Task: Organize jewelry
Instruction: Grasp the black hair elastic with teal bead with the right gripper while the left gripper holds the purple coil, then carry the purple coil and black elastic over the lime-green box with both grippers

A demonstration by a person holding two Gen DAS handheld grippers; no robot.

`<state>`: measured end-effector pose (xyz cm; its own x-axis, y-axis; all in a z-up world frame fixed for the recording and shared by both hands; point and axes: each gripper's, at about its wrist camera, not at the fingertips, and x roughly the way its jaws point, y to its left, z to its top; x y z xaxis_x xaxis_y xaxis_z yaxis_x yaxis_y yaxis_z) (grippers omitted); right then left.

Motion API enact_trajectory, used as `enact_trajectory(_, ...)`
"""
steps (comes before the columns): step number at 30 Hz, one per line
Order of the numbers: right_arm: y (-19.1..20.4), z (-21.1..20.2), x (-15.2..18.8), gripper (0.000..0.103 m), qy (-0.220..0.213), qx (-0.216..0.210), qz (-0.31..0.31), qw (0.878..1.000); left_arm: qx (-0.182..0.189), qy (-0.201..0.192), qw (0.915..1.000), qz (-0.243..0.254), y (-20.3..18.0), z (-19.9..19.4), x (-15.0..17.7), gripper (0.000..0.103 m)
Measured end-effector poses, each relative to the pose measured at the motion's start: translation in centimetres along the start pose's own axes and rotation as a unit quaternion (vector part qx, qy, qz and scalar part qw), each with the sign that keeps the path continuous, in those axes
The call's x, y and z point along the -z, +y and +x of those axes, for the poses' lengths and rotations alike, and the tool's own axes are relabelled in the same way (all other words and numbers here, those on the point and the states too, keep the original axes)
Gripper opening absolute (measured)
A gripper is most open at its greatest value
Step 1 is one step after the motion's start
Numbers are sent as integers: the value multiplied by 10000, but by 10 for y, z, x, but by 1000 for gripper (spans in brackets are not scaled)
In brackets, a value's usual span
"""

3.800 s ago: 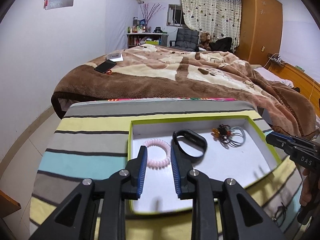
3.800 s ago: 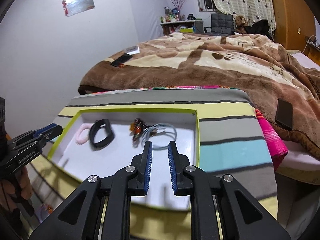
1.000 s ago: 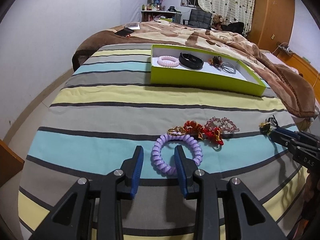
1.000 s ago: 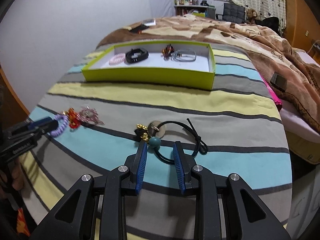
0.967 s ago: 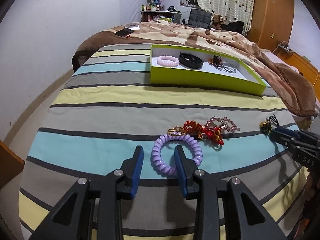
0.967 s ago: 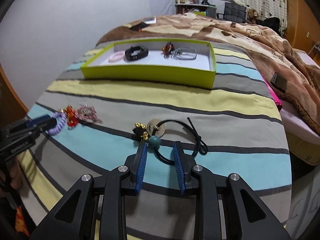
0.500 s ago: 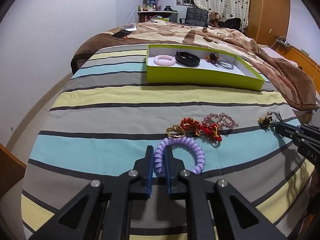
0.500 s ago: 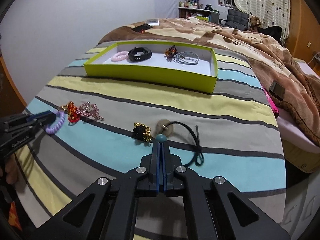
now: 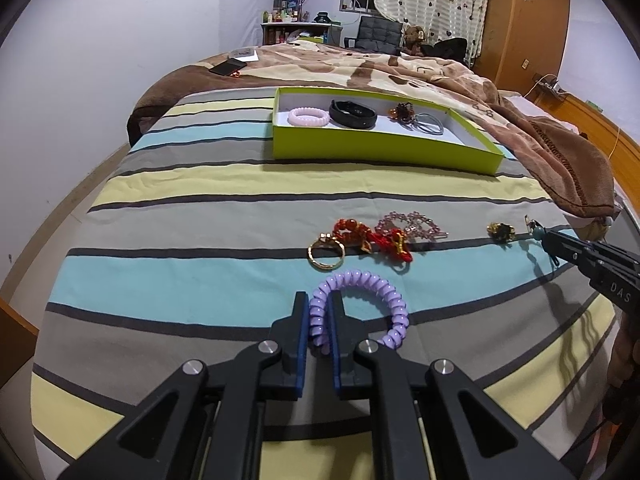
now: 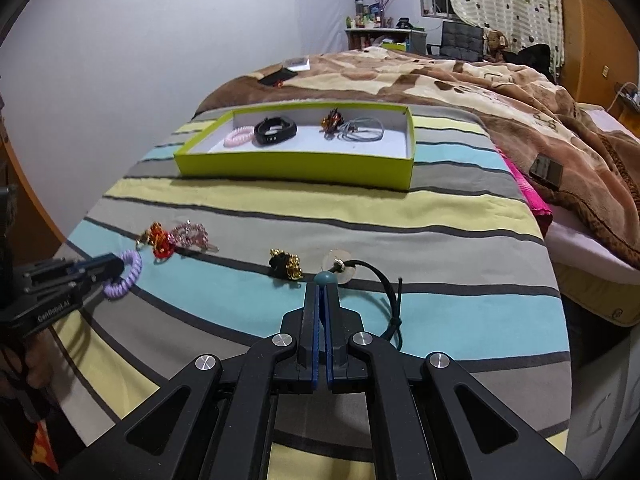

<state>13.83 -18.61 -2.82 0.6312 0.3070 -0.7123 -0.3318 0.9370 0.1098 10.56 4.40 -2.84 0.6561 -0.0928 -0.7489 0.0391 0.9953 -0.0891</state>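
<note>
My left gripper (image 9: pixel 319 304) is shut on the near left side of a purple coil hair tie (image 9: pixel 384 292), held a little above the striped cloth. My right gripper (image 10: pixel 322 296) is shut on a black cord bracelet (image 10: pixel 390 288) just behind its teal bead (image 10: pixel 324 279). The green tray (image 9: pixel 384 148) at the far side holds a pink coil tie (image 9: pixel 309 116), a black band (image 9: pixel 353 113), a bead charm and grey rings (image 9: pixel 430 123). On the cloth lie a gold ring (image 9: pixel 326 254), red beads (image 9: pixel 372 238), a pink bead piece (image 9: pixel 412 222) and a black and gold charm (image 10: pixel 285 265).
The striped cloth (image 9: pixel 200 216) covers a table in front of a bed with a brown blanket (image 9: pixel 400 68). A phone (image 9: pixel 229 67) lies on the bed. A pink cloth (image 10: pixel 532 196) hangs at the table's right edge. White wall stands on the left.
Both grippers, open over the tray 3.8 s ago, drew back to the loose items and closed on the purple tie and the black cord. Both have since risen slightly with them.
</note>
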Motion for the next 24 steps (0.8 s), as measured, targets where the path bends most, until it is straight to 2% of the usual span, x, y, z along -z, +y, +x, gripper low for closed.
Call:
enact_trajectory(11,-2,-22,-2,1,-344,-181,223,9990,311,-260,9992,-5,-7,-20,-2,9)
enact_trajectory(24,4,-43,-13,1,-722,-294,273,9966,420,-652,9968,209,-25,-42,-23,9)
